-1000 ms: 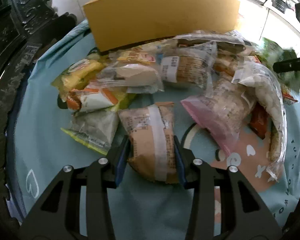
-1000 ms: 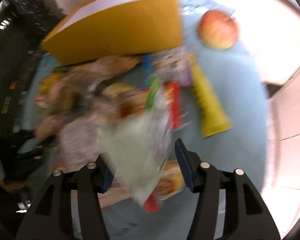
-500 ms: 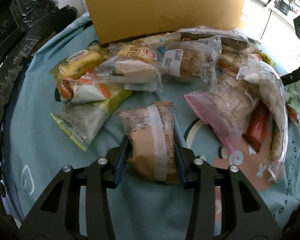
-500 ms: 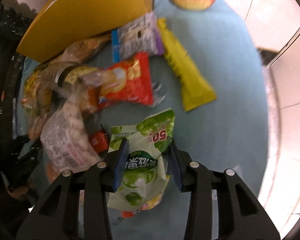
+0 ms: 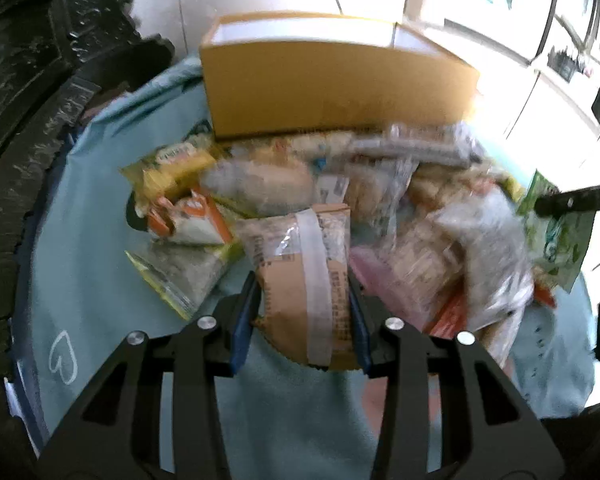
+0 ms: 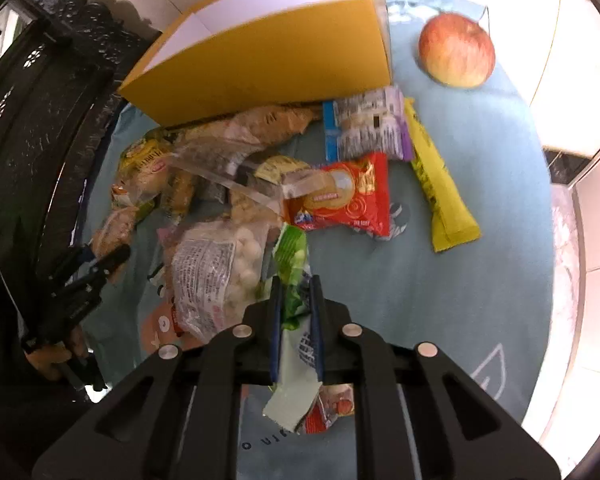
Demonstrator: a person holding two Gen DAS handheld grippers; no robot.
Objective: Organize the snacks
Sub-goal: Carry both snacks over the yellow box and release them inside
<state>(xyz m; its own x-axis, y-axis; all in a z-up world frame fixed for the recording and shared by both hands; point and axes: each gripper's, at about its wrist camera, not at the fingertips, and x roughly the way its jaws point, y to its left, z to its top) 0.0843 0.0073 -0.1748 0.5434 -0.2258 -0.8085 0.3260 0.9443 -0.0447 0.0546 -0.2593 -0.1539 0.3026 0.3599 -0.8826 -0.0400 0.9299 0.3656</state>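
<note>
My left gripper (image 5: 302,292) is shut on a brown snack packet with a white band (image 5: 300,268) and holds it lifted above the blue tablecloth (image 5: 92,280). My right gripper (image 6: 295,292) is shut on a green snack bag (image 6: 294,264), held edge-on and raised; that bag also shows at the right of the left wrist view (image 5: 556,236). A yellow cardboard box (image 5: 332,80) stands open at the back of the table, also in the right wrist view (image 6: 272,60). A pile of snack packets (image 5: 380,184) lies in front of it.
In the right wrist view a red biscuit packet (image 6: 344,196), a long yellow bar (image 6: 440,188), a blue-purple packet (image 6: 368,128) and a clear bag of white balls (image 6: 216,272) lie on the cloth. An apple (image 6: 456,50) sits beside the box. A dark carved chair (image 6: 40,100) stands left.
Both grippers have risen with their packets. The right gripper closed on the green bag, which now stands edge-on between its fingers. The left view tilted up toward the box.
</note>
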